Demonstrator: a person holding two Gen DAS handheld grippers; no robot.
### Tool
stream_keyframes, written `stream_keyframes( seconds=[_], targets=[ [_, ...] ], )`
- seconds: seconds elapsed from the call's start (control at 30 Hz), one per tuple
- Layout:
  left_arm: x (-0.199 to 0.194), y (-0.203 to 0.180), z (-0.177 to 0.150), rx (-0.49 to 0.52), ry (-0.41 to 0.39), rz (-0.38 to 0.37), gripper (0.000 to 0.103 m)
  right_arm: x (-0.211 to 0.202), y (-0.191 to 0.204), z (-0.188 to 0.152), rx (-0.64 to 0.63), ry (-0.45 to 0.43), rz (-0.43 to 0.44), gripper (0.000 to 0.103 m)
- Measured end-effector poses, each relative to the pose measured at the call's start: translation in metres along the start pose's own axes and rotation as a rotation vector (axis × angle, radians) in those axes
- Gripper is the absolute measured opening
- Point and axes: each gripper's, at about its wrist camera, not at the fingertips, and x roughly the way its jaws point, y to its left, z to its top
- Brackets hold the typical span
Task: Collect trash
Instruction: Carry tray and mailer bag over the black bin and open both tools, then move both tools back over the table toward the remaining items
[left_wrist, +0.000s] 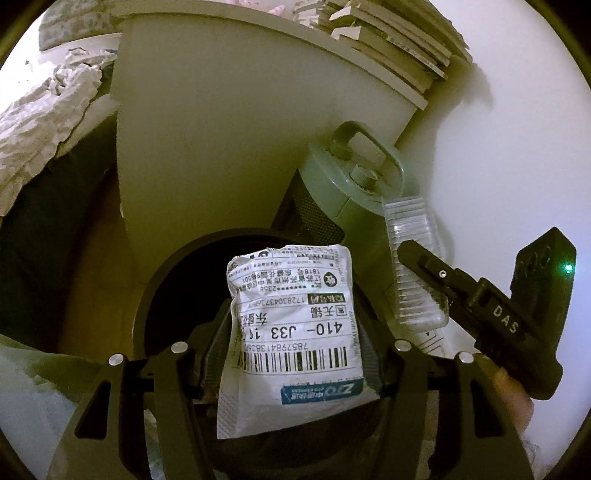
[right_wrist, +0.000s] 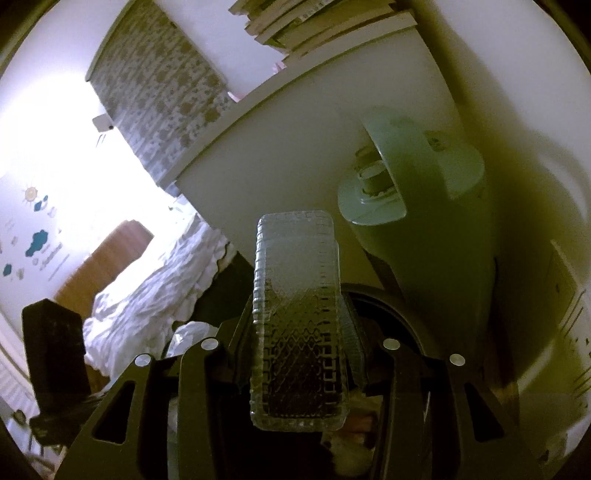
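A white courier bag (left_wrist: 291, 314) with a barcode label stands upright between the fingers of my left gripper (left_wrist: 291, 332), which is shut on it. Right beneath it is the round black trash bin (left_wrist: 166, 273), its mouth open. My right gripper (right_wrist: 299, 332) is shut on a clear ribbed plastic tray (right_wrist: 297, 314), which sticks up and forward over the bin's rim (right_wrist: 399, 306). In the left wrist view this tray (left_wrist: 410, 236) and one black right finger (left_wrist: 428, 266) sit just right of the bag. The left gripper's black body (right_wrist: 51, 354) shows at far left in the right wrist view.
A pale green jug with a handle (left_wrist: 354, 177) stands right behind the bin, against a white cabinet side (left_wrist: 221, 129) topped with stacked books (left_wrist: 399, 48). A bed with crumpled white bedding (right_wrist: 155, 288) lies to the left. A white wall (left_wrist: 517, 147) closes the right.
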Motion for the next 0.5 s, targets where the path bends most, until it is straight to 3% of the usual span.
stream_keyframes(
  seconds=[0.07,0.13,0.2,0.5],
  targets=[
    [0.0,-0.001,0.001,0.003,-0.003,0.013,0.07,-0.001,0.0,-0.002,0.012,0.002,0.0,0.05],
    [-0.001,-0.003,0.003,0.003,-0.011,0.022,0.078,-0.003,-0.001,-0.001,0.026,-0.005,0.0,0.066],
    [-0.006,-0.004,0.003,0.002,-0.034,0.037,0.089,-0.006,-0.002,-0.001,0.041,-0.023,-0.003,0.068],
    [-0.059,-0.007,0.0,-0.058,-0.103,0.034,0.091,-0.004,-0.007,-0.006,0.065,-0.01,-0.019,0.072]
  ],
)
